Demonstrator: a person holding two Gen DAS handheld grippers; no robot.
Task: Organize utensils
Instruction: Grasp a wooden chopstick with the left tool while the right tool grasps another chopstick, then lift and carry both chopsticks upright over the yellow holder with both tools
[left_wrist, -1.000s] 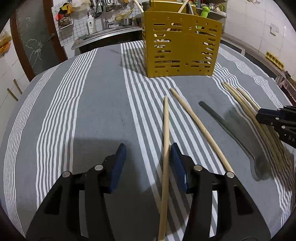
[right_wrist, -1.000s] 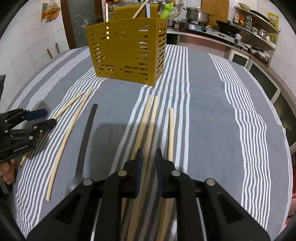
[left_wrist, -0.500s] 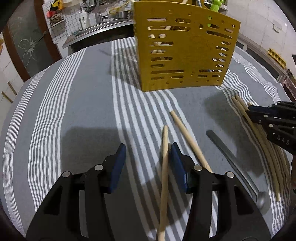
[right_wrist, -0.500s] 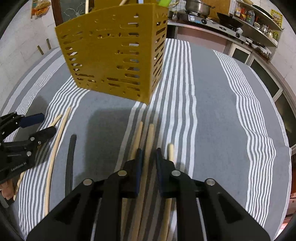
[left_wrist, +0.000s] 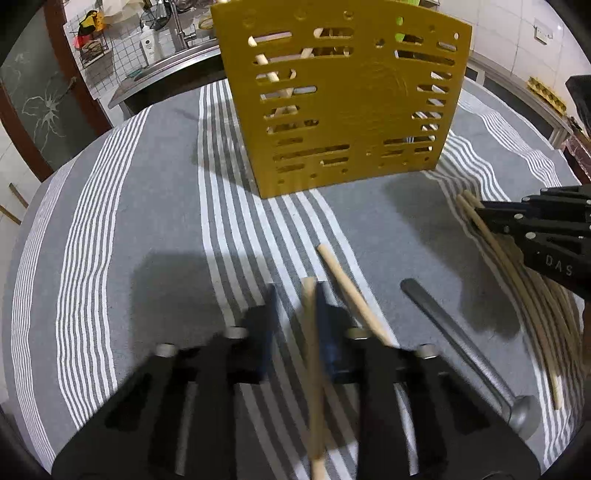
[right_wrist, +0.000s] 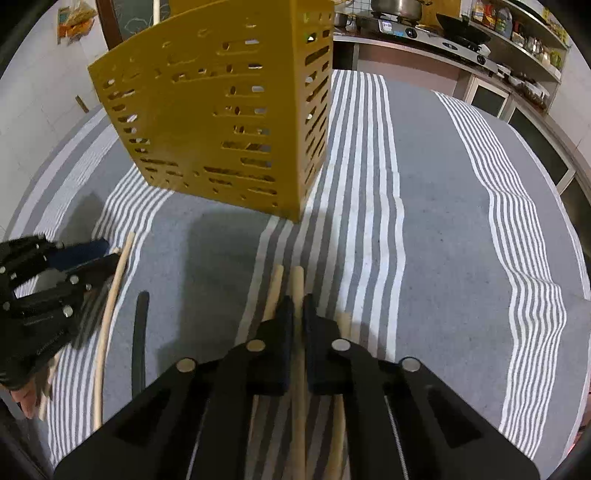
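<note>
Both grippers were carried closer to the perforated yellow plastic holder (left_wrist: 343, 107).
Left fingers (left_wrist: 334, 332) were closing on one wooden chopstick (left_wrist: 314, 369); right fingers (right_wrist: 282, 347) pinched another chopstick (right_wrist: 297, 295). Several chopsticks and a dark metal spoon (left_wrist: 465, 354) remained unsorted on the striped surface (left_wrist: 110, 258).

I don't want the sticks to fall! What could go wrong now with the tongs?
1. The left tongs pinch the left chopstick near its far tip. The long end may swing or slip out.
2. The right tongs grip the middle chopstick, and the neighbouring chopsticks lie right beside it. They might get dragged along.
3. The yellow basket stands close ahead and could get bumped.
</note>
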